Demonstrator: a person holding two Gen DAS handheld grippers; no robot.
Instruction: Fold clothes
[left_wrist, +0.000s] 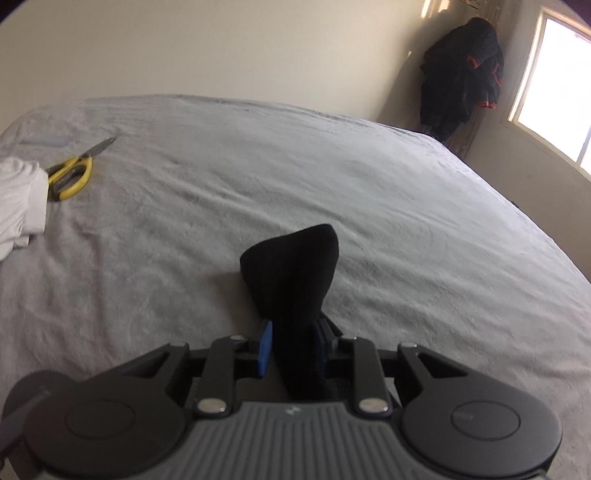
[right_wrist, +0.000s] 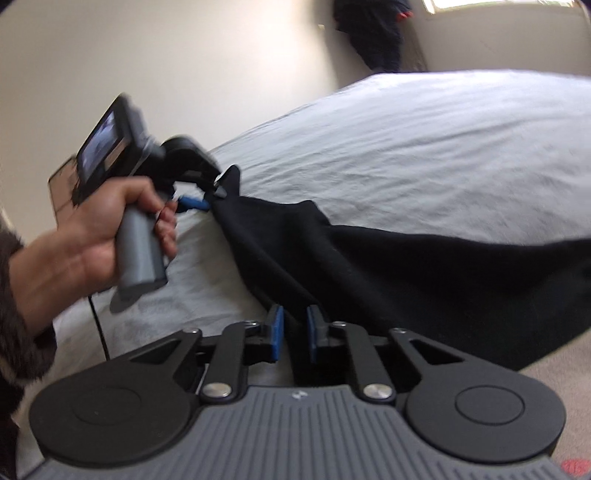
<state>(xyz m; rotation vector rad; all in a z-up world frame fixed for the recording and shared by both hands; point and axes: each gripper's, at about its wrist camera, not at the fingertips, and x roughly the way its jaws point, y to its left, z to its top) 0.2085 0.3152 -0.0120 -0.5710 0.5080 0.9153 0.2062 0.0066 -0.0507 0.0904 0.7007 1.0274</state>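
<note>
A black garment (right_wrist: 424, 273) hangs stretched between both grippers over the near edge of a bed with a grey sheet (left_wrist: 332, 177). My left gripper (left_wrist: 293, 343) is shut on a bunched corner of the black garment (left_wrist: 291, 273), which sticks up past the blue pads. The left gripper also shows in the right wrist view (right_wrist: 214, 195), held in a hand and pinching the cloth's far corner. My right gripper (right_wrist: 295, 332) is shut on the garment's near edge, with cloth between its blue pads.
Yellow-handled scissors (left_wrist: 74, 170) lie on the bed at the far left beside a white folded cloth (left_wrist: 18, 199). Dark clothes (left_wrist: 461, 74) hang in the room corner by a window (left_wrist: 557, 85). Carpet (right_wrist: 554, 373) shows below the bed's edge.
</note>
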